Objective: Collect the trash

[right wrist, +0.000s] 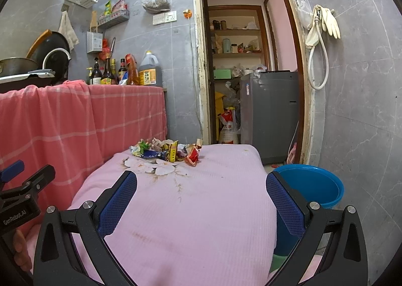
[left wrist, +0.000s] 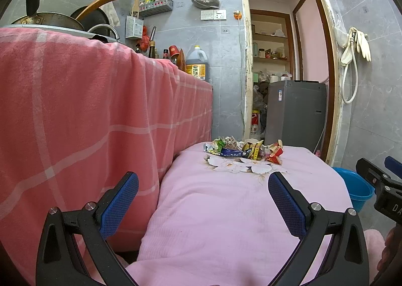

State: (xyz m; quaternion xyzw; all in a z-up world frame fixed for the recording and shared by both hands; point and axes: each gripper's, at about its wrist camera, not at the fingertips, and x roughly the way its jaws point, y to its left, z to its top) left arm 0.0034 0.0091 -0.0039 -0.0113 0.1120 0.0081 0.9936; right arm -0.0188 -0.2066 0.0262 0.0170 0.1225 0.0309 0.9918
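A pile of crumpled snack wrappers [left wrist: 245,150] lies at the far end of a low table under a pink cloth [left wrist: 226,210]; it also shows in the right wrist view [right wrist: 167,151]. A red wrapper [right wrist: 192,156] sits at the pile's right edge. My left gripper [left wrist: 203,180] is open and empty, held over the near part of the cloth, well short of the pile. My right gripper [right wrist: 201,179] is open and empty too, beside it on the right. A blue plastic bucket [right wrist: 311,185] stands on the floor right of the table, also in the left wrist view [left wrist: 354,185].
A counter draped in red checked cloth [left wrist: 88,115] runs along the left, with pans and bottles [right wrist: 148,70] on top. A grey appliance [right wrist: 271,115] stands in the doorway behind the table. A tiled wall [right wrist: 364,110] with hanging gloves is at the right.
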